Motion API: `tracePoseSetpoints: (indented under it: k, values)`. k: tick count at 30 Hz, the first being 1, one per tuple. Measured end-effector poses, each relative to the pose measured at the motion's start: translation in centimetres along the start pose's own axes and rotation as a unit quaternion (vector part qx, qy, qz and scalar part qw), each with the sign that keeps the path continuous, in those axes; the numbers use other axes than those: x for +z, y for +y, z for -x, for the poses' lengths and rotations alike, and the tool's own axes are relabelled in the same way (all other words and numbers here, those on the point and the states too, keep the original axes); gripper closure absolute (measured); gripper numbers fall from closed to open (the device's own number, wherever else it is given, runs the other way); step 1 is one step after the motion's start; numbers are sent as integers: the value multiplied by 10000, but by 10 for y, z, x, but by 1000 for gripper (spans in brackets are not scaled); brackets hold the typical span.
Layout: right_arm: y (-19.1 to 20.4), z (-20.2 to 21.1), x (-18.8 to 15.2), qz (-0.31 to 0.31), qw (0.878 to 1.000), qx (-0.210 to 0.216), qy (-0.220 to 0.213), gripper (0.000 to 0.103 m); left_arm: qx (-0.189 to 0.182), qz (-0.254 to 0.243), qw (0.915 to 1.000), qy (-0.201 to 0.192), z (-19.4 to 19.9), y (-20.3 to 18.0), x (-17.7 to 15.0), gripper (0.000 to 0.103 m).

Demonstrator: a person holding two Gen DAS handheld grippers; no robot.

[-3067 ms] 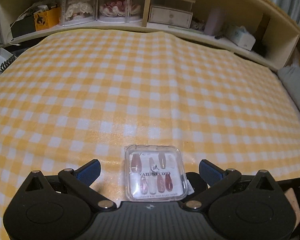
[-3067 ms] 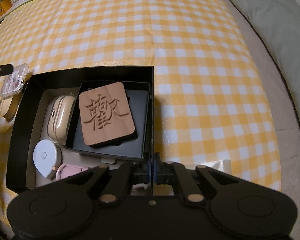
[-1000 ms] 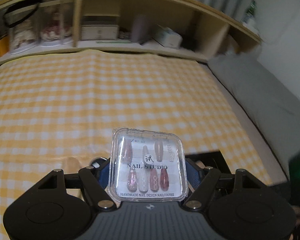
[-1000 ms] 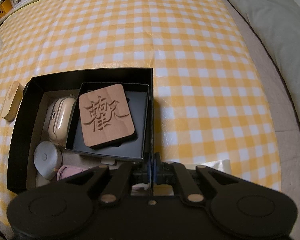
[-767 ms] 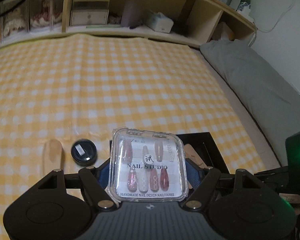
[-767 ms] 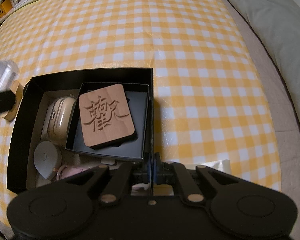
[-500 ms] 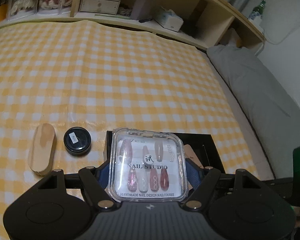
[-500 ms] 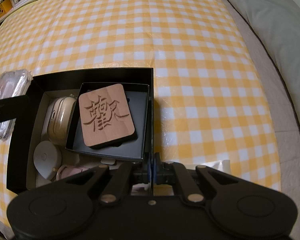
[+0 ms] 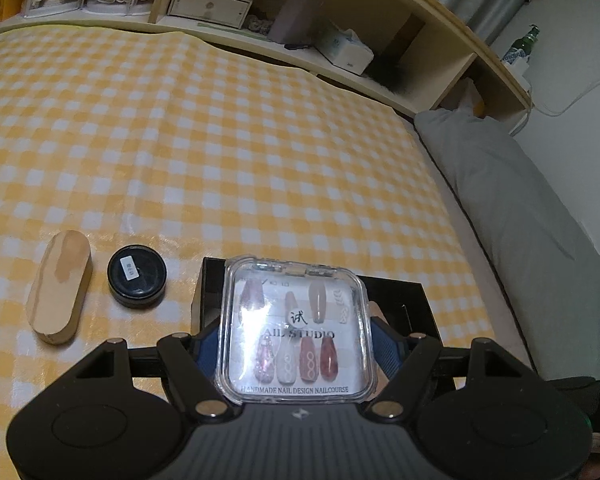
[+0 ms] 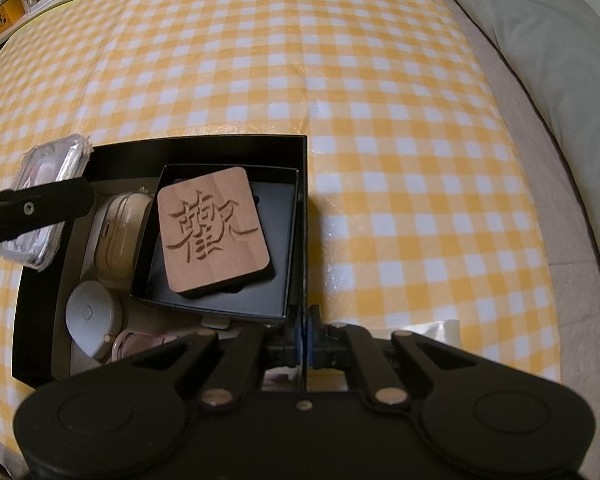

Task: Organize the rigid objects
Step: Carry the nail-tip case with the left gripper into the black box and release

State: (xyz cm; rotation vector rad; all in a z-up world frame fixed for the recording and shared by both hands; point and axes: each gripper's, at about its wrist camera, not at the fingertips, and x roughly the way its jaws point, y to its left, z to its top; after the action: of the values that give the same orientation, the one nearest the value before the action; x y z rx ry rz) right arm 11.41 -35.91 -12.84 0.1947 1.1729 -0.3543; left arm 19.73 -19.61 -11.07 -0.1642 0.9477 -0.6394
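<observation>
Checked cloth point(image 9: 220, 140) underlies everything; my left gripper point(image 9: 296, 336) grasps the nail case point(image 9: 296, 324) above the black box point(image 10: 40, 320), right gripper point(image 10: 303, 332) clenched on its wall.

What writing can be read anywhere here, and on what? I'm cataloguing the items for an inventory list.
"NAIL STUDIO" (first letter under glare) and "HANDMADE NAIL DESIGN NAILCOURSE": clear nail case.
"试" on a round white sticker: same case.
Large carved Chinese character, too stylised to read: wooden tile.
White label, too small to read: black round jar.
Label, blurred: green bottle.
</observation>
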Motion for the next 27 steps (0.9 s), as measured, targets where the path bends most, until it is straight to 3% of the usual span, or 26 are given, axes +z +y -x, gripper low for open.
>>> tracePoseSetpoints:
  k: [13,22,27]
  values:
    - [0,0,0,0,10000,-1,-1,100,33,136,9999,-39,-8,6,-3,28]
    - [0,0,0,2,10000,-4,-3,100,-64,83,9999,66,-6,1,-4,15]
    - [1,0,0,0,10000,-2,-4,100,-15,61,9999,142,-3,-3,-3,14]
